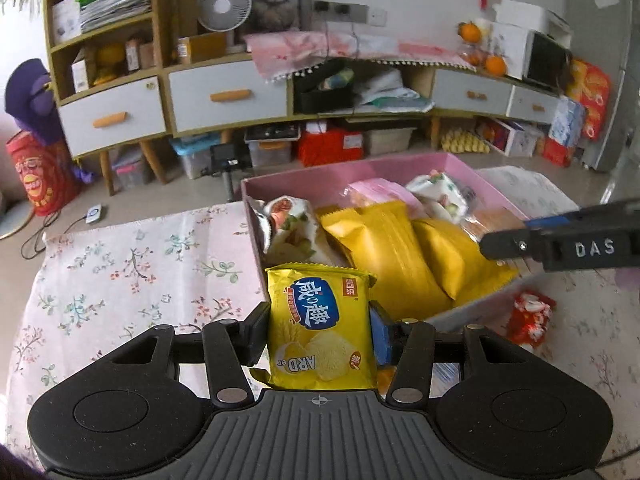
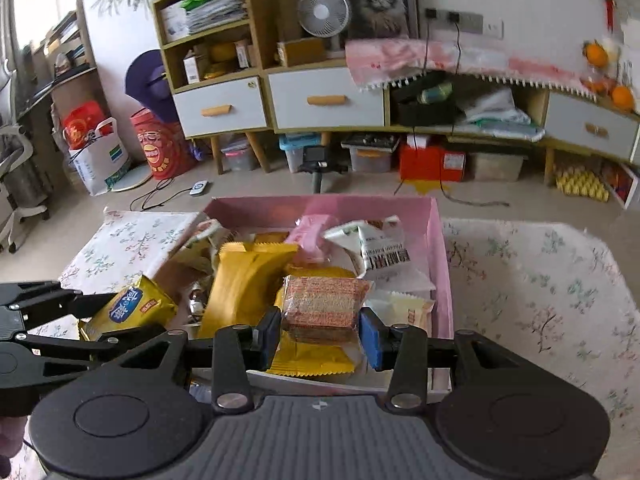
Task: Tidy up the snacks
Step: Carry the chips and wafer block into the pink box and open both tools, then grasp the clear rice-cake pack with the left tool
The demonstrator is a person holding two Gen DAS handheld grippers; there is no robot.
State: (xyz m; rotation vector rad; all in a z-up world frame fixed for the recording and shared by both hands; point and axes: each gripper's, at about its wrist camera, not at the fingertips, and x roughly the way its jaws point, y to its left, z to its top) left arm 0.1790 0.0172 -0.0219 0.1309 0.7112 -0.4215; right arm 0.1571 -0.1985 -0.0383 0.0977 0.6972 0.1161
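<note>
A pink box (image 1: pixel 280 179) on the floral tablecloth holds several snack packets, among them two plain yellow ones (image 1: pixel 384 248). My left gripper (image 1: pixel 320 334) is shut on a yellow cracker packet (image 1: pixel 320 320), held upright just in front of the box's near left corner. In the right wrist view my right gripper (image 2: pixel 320 337) is shut on a clear-wrapped brown wafer packet (image 2: pixel 325 305) above the near part of the box (image 2: pixel 445 272). The left gripper's fingers (image 2: pixel 80 304) with the yellow cracker packet (image 2: pixel 132 306) show at the left. One of the right gripper's fingers (image 1: pixel 508 246) reaches in over the box's right side.
A red-and-white wrapper (image 1: pixel 530 320) lies on the tablecloth (image 1: pixel 120 280) right of the box. The cloth stretches bare to the left and to the right (image 2: pixel 540 300). Beyond the table's far edge is the floor, then a long cabinet (image 2: pixel 328 100) with drawers.
</note>
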